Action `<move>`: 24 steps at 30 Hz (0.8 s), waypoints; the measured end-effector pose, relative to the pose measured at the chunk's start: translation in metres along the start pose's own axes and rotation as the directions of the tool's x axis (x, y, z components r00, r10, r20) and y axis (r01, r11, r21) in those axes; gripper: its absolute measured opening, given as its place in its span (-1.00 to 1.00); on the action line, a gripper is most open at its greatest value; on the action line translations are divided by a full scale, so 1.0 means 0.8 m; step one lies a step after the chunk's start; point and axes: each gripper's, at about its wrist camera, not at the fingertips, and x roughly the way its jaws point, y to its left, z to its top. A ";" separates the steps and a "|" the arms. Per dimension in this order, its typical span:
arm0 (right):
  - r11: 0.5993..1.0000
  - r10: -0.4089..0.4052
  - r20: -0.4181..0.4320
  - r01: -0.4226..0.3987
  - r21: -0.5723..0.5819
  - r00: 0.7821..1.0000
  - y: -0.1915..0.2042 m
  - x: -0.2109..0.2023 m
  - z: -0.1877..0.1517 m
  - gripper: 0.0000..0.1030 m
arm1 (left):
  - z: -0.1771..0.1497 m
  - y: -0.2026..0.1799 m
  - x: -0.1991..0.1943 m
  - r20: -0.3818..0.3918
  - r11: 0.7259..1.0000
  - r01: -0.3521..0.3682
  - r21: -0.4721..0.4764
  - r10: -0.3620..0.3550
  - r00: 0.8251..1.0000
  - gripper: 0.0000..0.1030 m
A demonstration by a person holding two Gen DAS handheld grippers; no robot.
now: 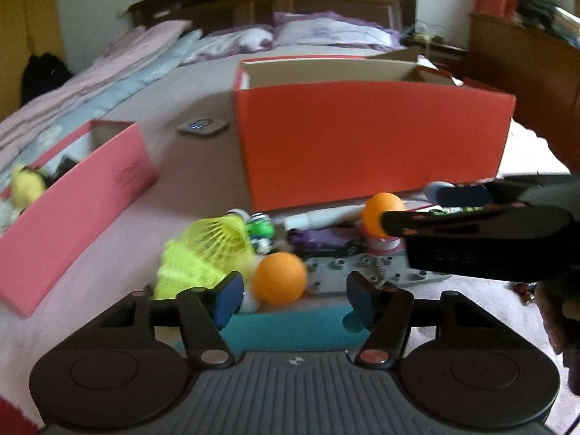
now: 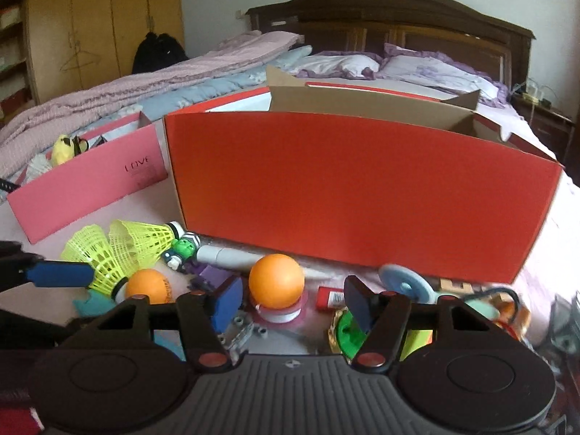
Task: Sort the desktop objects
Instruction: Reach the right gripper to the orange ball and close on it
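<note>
Two orange balls sat in the clutter on the bed, in front of the big red box (image 2: 348, 192): one ball (image 1: 279, 277) lay between the left gripper (image 1: 293, 299)'s parted blue pads, untouched. The other ball (image 2: 276, 281) perched on a tape roll (image 2: 281, 311), framed by the right gripper (image 2: 291, 299)'s spread jaws, yellow shuttlecocks (image 2: 119, 250) and a pink box (image 2: 87, 192) off left.

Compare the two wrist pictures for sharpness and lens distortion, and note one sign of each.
Left wrist view: motion blur smears the near orange ball and the yellow shuttlecocks. Right wrist view: sharper, with the word LOVE readable on the pink box, though the far right edge smears. Both views: the fisheye lens bows the straight top edge of the red box, and black corners frame the picture.
</note>
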 end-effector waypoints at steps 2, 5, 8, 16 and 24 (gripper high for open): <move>1.000 0.006 -0.007 -0.006 -0.008 1.000 0.000 0.006 0.002 0.27 | -0.002 -0.004 0.014 -0.026 1.000 -0.014 -0.002 0.014 1.000 0.23; 1.000 0.015 -0.008 -0.015 0.002 1.000 -0.001 0.013 0.005 0.27 | -0.011 0.000 0.015 -0.040 0.999 -0.034 -0.030 0.033 0.999 0.43; 1.000 0.030 -0.002 -0.030 0.007 1.000 0.003 0.019 0.005 0.24 | -0.021 0.008 0.007 -0.027 0.998 -0.029 -0.056 0.028 0.999 0.50; 0.998 0.016 -0.021 -0.015 0.059 1.000 0.004 0.035 0.001 0.01 | -0.001 -0.001 0.003 0.025 0.999 -0.012 -0.045 0.013 1.000 0.50; 0.996 0.010 -0.004 -0.010 0.089 1.000 0.002 0.023 -0.006 -0.19 | -0.018 -0.004 0.004 -0.014 0.999 -0.016 -0.029 0.016 1.000 0.55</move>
